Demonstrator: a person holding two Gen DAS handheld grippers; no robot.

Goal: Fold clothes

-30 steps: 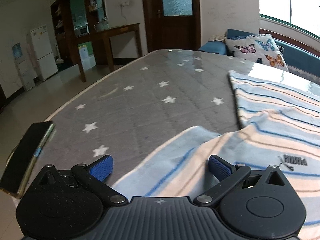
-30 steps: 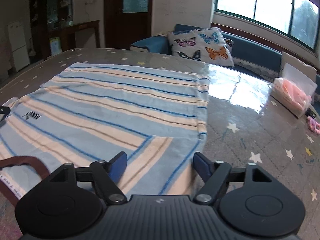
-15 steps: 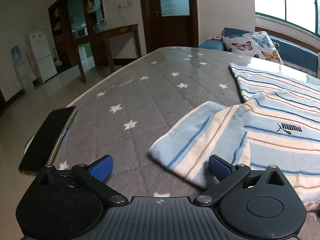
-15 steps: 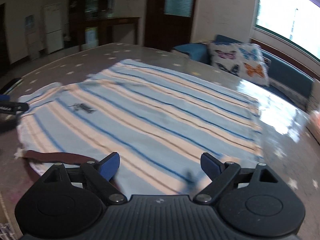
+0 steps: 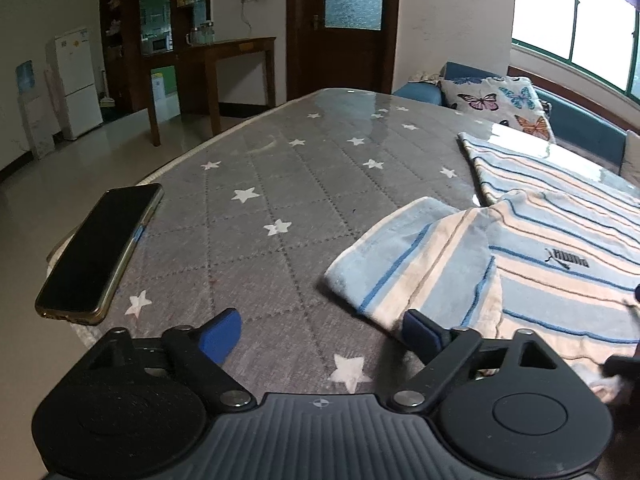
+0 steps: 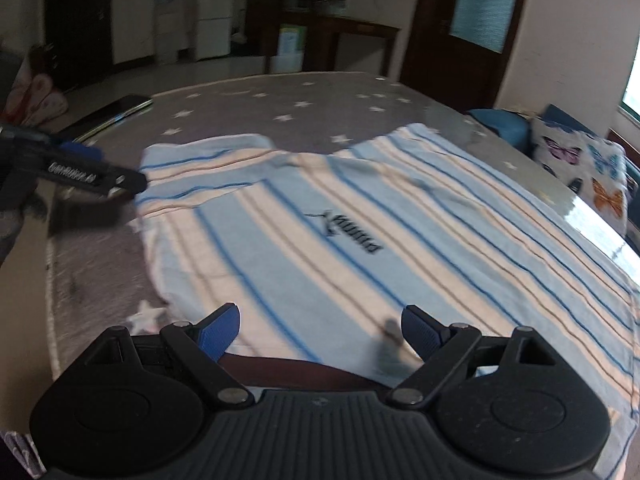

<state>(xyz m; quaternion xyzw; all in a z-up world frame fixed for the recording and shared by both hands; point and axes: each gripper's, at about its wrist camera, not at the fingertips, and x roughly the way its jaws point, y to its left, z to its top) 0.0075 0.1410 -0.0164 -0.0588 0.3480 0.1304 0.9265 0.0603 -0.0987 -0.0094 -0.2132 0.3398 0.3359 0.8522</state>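
Note:
A light blue and cream striped T-shirt [image 6: 360,232] with a black logo lies spread on the grey star-patterned table; it also shows in the left wrist view [image 5: 540,240], its sleeve [image 5: 408,256] lying flat toward me. My left gripper [image 5: 320,334] is open and empty above the table, just left of the sleeve. It also shows from the side in the right wrist view [image 6: 92,176]. My right gripper [image 6: 320,330] is open and empty over the shirt's near edge, by the dark red collar [image 6: 304,370].
A black phone [image 5: 100,248] lies at the table's left edge. A blue sofa with a butterfly cushion [image 5: 496,100] stands beyond the far side. The tabletop [image 5: 280,184] left of the shirt is bare grey cloth.
My left gripper has pulled back off the sleeve, which now lies flat in front of it. My right gripper has swung left from the shirt's right side to the collar edge.

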